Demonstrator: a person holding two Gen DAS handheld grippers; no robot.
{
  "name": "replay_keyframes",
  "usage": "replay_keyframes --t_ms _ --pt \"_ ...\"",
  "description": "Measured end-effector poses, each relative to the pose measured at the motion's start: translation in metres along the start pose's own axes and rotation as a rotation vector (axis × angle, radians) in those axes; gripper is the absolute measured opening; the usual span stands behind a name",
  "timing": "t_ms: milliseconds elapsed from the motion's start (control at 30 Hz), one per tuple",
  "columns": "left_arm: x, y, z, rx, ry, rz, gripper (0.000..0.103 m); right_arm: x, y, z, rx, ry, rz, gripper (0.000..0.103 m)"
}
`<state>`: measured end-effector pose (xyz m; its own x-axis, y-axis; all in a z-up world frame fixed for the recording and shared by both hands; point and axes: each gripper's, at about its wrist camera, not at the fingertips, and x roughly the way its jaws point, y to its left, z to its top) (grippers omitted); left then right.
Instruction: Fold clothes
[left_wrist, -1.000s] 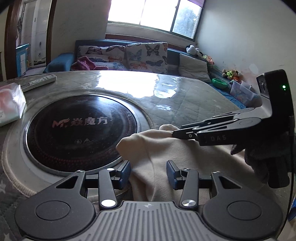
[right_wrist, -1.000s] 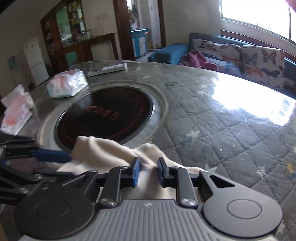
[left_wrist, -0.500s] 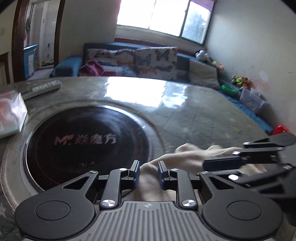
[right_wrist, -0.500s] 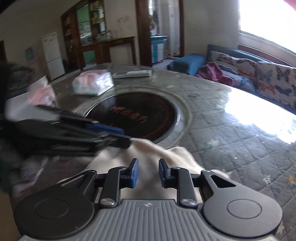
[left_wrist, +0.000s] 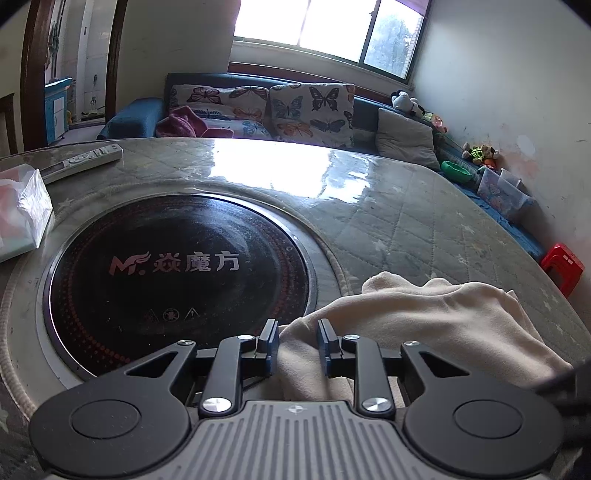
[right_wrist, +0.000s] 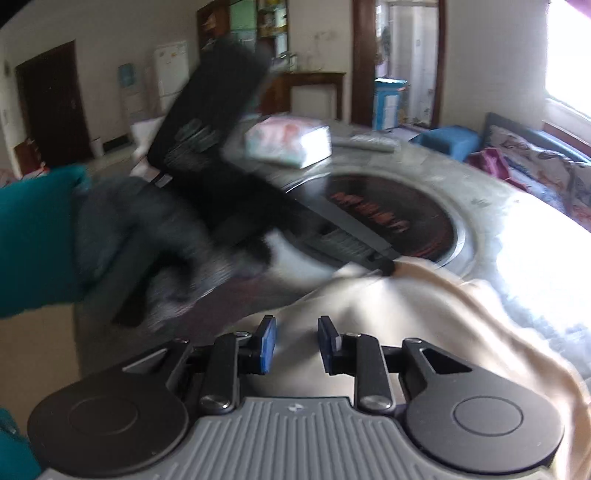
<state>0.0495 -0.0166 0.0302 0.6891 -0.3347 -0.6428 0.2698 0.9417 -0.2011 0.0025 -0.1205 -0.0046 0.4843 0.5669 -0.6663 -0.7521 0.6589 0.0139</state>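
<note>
The cream garment is lying bunched on the quilted bench, at about four o'clock from the round black hob set in the middle, and its long axis is running from the left tongs out toward two o'clock, ending in a rumpled edge near the bench rim. The left tongs are sitting at the near end of that axis — their jaws have just been closing, now standing at a narrow gap, and a ridge of the cloth is passing between the blue pads, which appear to be pinching it. In the right wrist view the right tongs are standing at a similar narrow gap, but the picture is blurred and pale cloth is lying under and past the pads, so I cannot tell whether they are gripping it. From there the garment is spreading toward three o'clock, while the left tongs, carried by a gloved hand with a teal sleeve, are biting the cloth's far edge at about one o'clock. By my judgement the left hand is the better placed one, and the coming fold is depending on carrying its end across the long axis. The only container-like thing nearby — a soft tissue pack at ten o'clock — is sitting sealed, well apart from the garment.
</note>
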Motion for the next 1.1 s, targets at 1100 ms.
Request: replay_keyframes --t_ms 1100 --pt "-0.043 -0.045 -0.045 0.13 -0.008 -0.093 0.025 -0.097 -0.12 -0.085 0.482 -0.056 -0.257 0.028"
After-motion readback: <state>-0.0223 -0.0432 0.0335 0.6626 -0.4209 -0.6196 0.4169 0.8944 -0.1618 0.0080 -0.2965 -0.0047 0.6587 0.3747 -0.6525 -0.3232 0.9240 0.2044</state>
